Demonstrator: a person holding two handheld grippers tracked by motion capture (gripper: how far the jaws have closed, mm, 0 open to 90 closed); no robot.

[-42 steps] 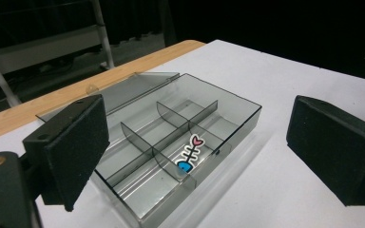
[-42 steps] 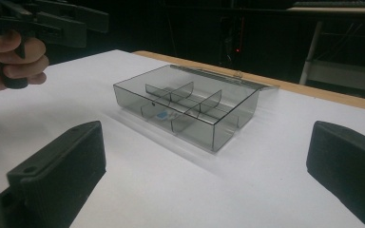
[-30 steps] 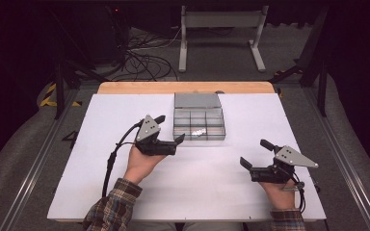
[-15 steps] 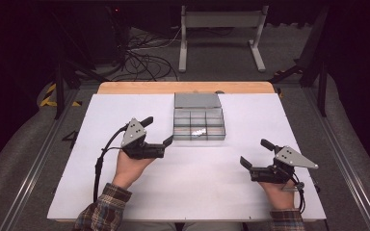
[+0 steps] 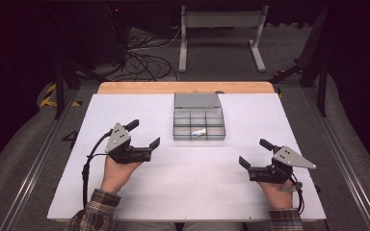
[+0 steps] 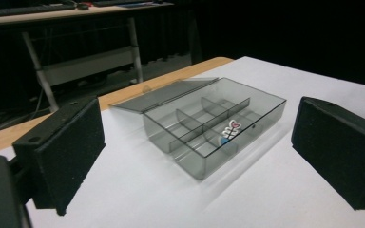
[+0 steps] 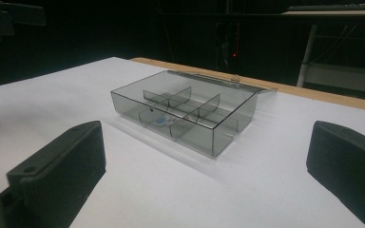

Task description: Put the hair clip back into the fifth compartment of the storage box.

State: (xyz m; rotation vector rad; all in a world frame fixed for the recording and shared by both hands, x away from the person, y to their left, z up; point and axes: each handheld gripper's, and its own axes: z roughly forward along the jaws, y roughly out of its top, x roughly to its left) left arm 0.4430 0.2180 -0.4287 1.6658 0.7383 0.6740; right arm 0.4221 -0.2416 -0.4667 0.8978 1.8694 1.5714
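A smoky clear compartment box [image 5: 198, 124] sits at the back middle of the white table top [image 5: 183, 183], its lid [image 5: 197, 100] folded flat behind it. A small white and blue item [image 5: 198, 132] lies in a front compartment. My left gripper [image 5: 143, 134] is open and empty, left of the box and apart from it. The right gripper [image 5: 255, 153], also open and empty, is nearer the front at the right. In the left gripper view the box [image 6: 214, 128] and the item [image 6: 230, 130] lie ahead between the pads [image 6: 62, 152]. The right gripper view has the box [image 7: 185, 116] ahead.
A bare wooden strip [image 5: 185, 87] runs along the table's far edge. Beyond it stand a metal frame [image 5: 221, 29] and loose cables [image 5: 144, 57] on the dark floor. Metal rails [image 5: 33, 168] run along both sides of the table.
My left gripper has drawn away to the left from the box's front left corner, still open. The right gripper has stayed where it was.
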